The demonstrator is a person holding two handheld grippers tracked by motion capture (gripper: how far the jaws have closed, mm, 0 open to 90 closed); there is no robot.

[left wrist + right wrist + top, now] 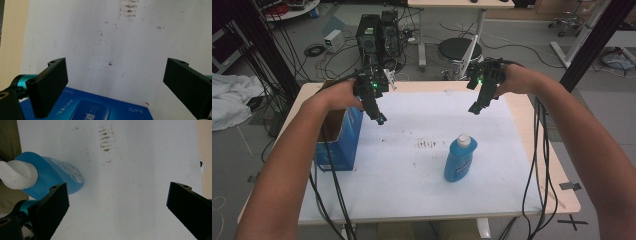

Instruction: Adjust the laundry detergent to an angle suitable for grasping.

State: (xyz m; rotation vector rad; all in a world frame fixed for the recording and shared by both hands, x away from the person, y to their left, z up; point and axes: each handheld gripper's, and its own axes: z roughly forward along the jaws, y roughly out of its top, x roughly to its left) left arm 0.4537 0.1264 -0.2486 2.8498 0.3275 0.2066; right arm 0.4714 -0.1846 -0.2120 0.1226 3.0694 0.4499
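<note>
In the high view, two forearms come in from six o'clock and reach up over the counter (pixel 557 165), which is covered by a white sheet marked with a patch of brown smudges near its middle. Nearest the person stands a blue bottle (pixel 460 159) with a white cap, upright, at about five o'clock from the sheet's centre. At nine o'clock an open blue carton (pixel 343 142) sits on the counter's left edge. Farther up, the left gripper (pixel 381 119) hangs above the sheet just beside the carton's far corner, and the right gripper (pixel 474 109) hangs at one o'clock, well apart from the bottle; both point down at the sheet.

The left gripper view adds what the high view cannot: its jaws stand spread wide with nothing between them, and the carton's printed blue face (pixel 95 107) lies below at six o'clock. The right gripper view shows its jaws equally spread and empty, with the bottle (pixel 47 175) at nine o'clock, beside the one jaw and not touching it.

Beyond the counter lie a grey floor, tangled cables, two black computer towers (pixel 379 32), a round black stool (pixel 459 49) and another desk's legs.
</note>
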